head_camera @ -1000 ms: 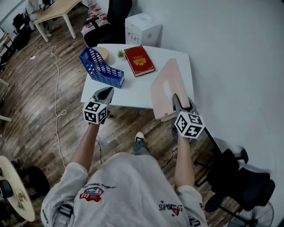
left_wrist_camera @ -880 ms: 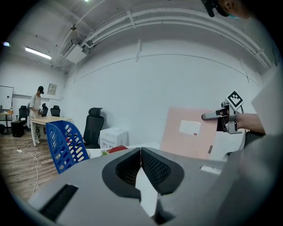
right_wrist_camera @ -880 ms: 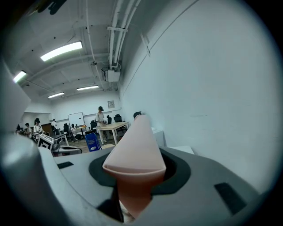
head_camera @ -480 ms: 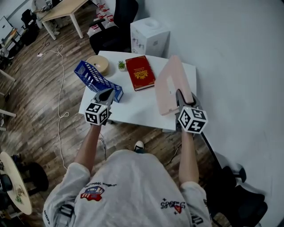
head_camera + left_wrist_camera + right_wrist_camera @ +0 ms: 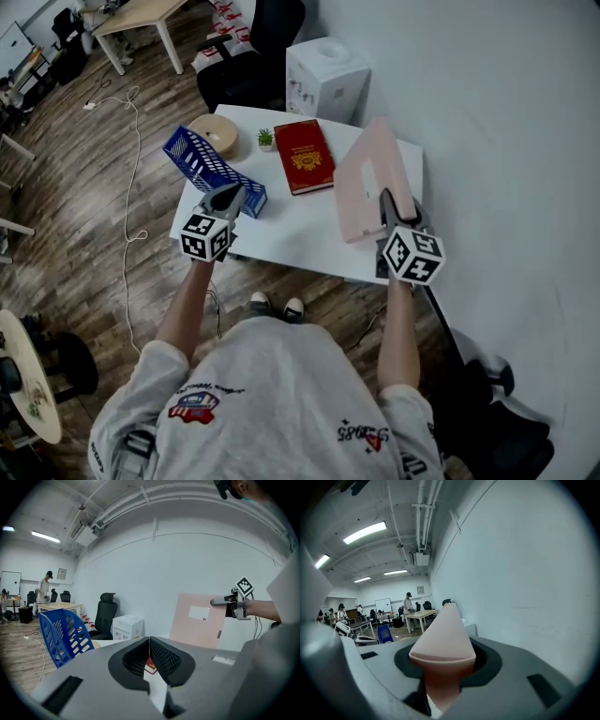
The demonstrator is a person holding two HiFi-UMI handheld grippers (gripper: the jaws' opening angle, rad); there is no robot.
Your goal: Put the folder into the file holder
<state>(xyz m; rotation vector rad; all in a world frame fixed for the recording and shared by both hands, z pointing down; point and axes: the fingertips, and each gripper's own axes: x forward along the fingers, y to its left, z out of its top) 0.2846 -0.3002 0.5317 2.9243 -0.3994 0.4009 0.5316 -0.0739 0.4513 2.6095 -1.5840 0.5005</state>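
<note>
A pink folder [image 5: 368, 183] with a white label stands tilted above the right side of the white table [image 5: 300, 230]; it also shows in the left gripper view [image 5: 199, 620] and fills the right gripper view [image 5: 443, 644]. My right gripper [image 5: 386, 202] is shut on its near edge. The blue mesh file holder [image 5: 208, 167] lies tipped on the table's left part, seen too in the left gripper view [image 5: 63, 637]. My left gripper [image 5: 228, 199] hovers just right of the holder's near end, jaws shut and empty.
A red book [image 5: 309, 156], a small potted plant [image 5: 266, 140] and a round wooden disc [image 5: 214, 138] lie at the table's back. A white box [image 5: 326, 77] and a black chair [image 5: 253, 47] stand behind it. The wall runs along the right.
The view has shifted as the person stepped closer to the table. The folder stays in my right gripper, now over the table's right side. The left gripper sits nearer the file holder.
</note>
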